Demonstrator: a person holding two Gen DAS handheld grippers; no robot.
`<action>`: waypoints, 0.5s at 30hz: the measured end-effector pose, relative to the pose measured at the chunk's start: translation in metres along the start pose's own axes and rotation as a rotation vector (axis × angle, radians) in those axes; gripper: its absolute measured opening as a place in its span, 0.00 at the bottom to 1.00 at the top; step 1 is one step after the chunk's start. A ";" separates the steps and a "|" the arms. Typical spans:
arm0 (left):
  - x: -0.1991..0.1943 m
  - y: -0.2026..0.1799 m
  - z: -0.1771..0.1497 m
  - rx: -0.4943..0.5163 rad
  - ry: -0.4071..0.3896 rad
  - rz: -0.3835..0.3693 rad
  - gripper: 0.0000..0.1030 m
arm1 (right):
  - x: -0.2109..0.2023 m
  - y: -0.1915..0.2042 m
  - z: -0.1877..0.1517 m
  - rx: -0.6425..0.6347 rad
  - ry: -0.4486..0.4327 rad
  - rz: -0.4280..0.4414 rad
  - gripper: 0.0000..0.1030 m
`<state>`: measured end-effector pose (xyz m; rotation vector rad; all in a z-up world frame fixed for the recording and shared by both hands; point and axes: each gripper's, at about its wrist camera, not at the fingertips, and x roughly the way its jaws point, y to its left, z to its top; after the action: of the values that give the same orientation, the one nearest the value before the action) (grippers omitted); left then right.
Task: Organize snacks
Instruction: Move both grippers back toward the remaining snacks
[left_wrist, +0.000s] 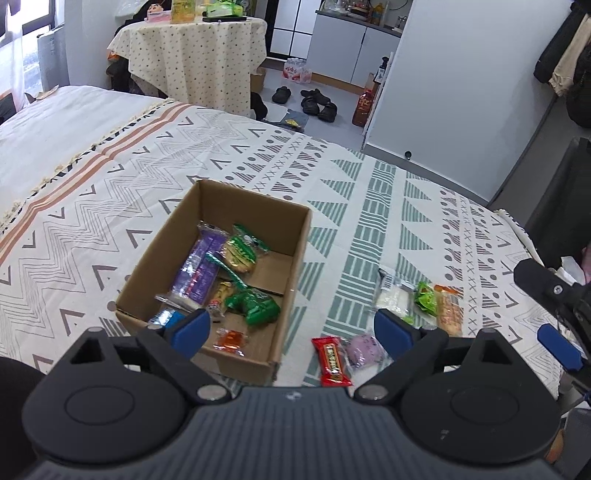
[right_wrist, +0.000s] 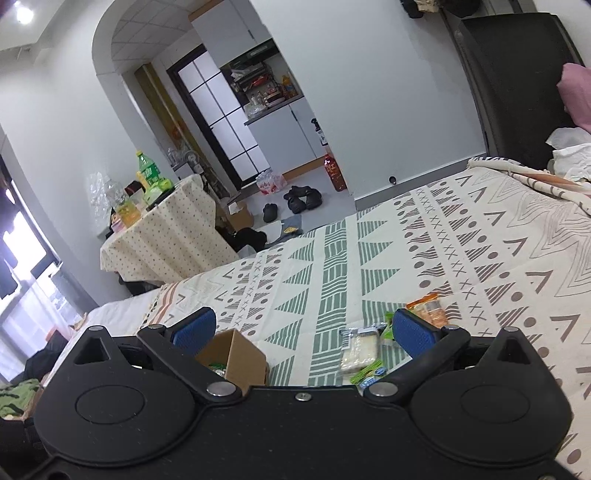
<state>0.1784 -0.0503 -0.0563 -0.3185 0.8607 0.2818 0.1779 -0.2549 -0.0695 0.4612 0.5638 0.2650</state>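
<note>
An open cardboard box (left_wrist: 295, 236) lies on the patterned bedspread and holds several snack packets, among them a purple one (left_wrist: 201, 266) and a green one (left_wrist: 255, 301). My left gripper (left_wrist: 291, 328) hovers open over the box's near right corner with nothing between its fingers. On the cover to the right of the box lie a red bar (left_wrist: 331, 361), a purple bun (left_wrist: 362, 349), a white packet (left_wrist: 393, 297) and an orange packet (left_wrist: 448, 308). My right gripper (right_wrist: 301, 328) stands open and empty above the white packet (right_wrist: 360, 349); the box (right_wrist: 236, 356) shows at its left.
The bedspread (left_wrist: 110, 206) stretches wide to the left and far side. Beyond the bed stand a cloth-covered table (left_wrist: 199, 48) with bottles, shoes (left_wrist: 314, 101) on the floor and white cabinets. The other gripper (left_wrist: 557, 321) shows at the right edge of the left wrist view. A dark headboard (right_wrist: 517, 74) rises at right.
</note>
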 end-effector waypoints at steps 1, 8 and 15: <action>-0.001 -0.003 -0.001 0.003 0.000 -0.004 0.92 | -0.001 -0.003 0.000 0.005 0.002 -0.002 1.00; -0.005 -0.024 -0.011 0.029 -0.008 -0.009 0.92 | -0.009 -0.023 0.003 -0.001 0.033 -0.001 1.00; -0.006 -0.043 -0.018 0.051 -0.010 -0.012 0.92 | -0.012 -0.042 0.004 -0.016 0.072 -0.015 1.00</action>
<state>0.1776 -0.0971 -0.0556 -0.2747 0.8547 0.2497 0.1754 -0.2972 -0.0819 0.4328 0.6352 0.2724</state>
